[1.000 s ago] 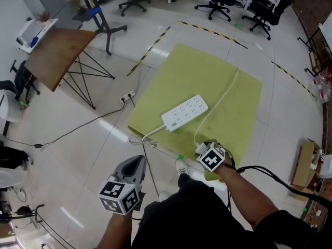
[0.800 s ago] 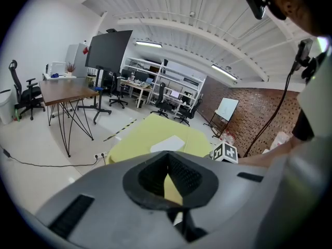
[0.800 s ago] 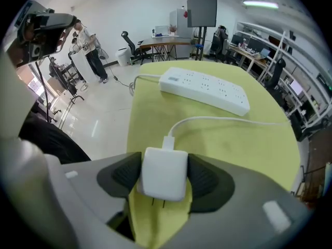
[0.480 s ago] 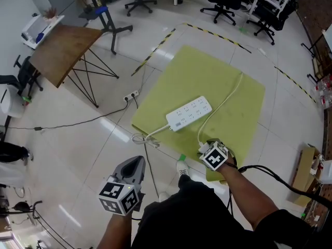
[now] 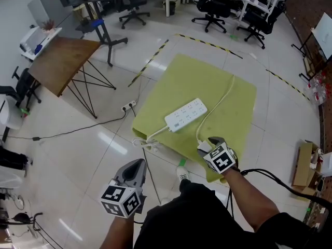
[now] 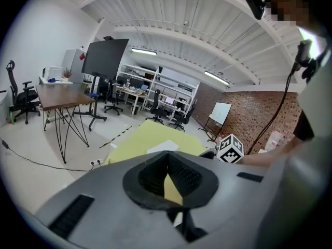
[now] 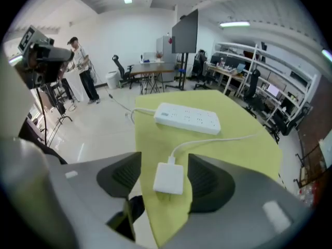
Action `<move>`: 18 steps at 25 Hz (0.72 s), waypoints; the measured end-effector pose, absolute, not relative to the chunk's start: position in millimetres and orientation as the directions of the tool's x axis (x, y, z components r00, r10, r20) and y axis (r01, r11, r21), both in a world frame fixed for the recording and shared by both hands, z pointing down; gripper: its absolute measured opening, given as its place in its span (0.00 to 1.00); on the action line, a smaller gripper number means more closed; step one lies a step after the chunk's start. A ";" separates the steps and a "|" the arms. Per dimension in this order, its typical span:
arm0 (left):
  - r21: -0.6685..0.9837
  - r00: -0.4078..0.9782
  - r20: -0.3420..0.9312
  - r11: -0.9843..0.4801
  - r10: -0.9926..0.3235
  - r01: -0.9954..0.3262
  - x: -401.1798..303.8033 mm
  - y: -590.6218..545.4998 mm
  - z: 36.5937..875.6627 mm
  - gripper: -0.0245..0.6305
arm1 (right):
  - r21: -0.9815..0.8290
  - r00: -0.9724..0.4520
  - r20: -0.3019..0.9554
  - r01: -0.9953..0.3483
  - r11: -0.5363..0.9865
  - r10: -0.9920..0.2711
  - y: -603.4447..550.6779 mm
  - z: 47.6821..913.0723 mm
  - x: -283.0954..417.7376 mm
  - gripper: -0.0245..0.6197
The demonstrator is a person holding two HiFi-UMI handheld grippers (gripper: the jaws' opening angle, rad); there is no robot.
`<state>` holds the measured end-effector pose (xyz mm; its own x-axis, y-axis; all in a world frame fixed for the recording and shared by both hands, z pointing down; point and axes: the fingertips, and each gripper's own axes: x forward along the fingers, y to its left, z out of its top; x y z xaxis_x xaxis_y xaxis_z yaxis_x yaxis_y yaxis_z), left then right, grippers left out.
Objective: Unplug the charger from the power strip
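Note:
A white power strip (image 5: 185,114) lies on a yellow-green mat (image 5: 207,82) on the floor, with no plug in it. The white charger (image 7: 169,178) lies flat on the mat near its front edge, prongs toward me, and its white cable (image 5: 218,105) runs away across the mat. My right gripper (image 5: 210,145) hangs just above the charger, jaws open to either side and clear of it. Lower left, my left gripper (image 5: 136,166) is held over bare floor, shut and empty. In the right gripper view the strip (image 7: 188,118) lies beyond the charger.
A tilted wooden table (image 5: 62,58) on black legs stands at the left. A floor socket (image 5: 128,106) with a black cord lies beside the mat. Office chairs (image 5: 207,9) and striped floor tape (image 5: 207,39) are behind, a cardboard box (image 5: 303,165) at right. My shoe (image 5: 181,167) touches the mat's front.
My right gripper has risen off the charger, which stays lying on the mat. The left gripper has drifted slightly forward and up.

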<state>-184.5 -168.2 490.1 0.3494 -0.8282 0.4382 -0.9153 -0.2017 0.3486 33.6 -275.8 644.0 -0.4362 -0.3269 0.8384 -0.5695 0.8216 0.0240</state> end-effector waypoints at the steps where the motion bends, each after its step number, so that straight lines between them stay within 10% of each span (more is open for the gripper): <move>1: 0.347 0.358 0.425 -0.216 -0.832 -0.913 -183.7 -162.5 486.6 0.05 | 0.015 -0.473 0.805 -0.588 0.809 -0.358 -268.8 628.5 29.1 0.45; 6: 0.346 0.422 0.369 -0.299 -0.828 -0.889 -169.5 -125.7 469.5 0.05 | -0.197 -0.661 0.567 -0.689 0.697 -0.493 -216.3 543.4 19.2 0.04; 18: 0.337 0.609 0.321 -0.513 -0.725 -0.789 -92.3 -60.9 447.0 0.05 | -0.395 -0.760 0.256 -0.646 0.653 -0.598 -55.7 435.8 66.8 0.04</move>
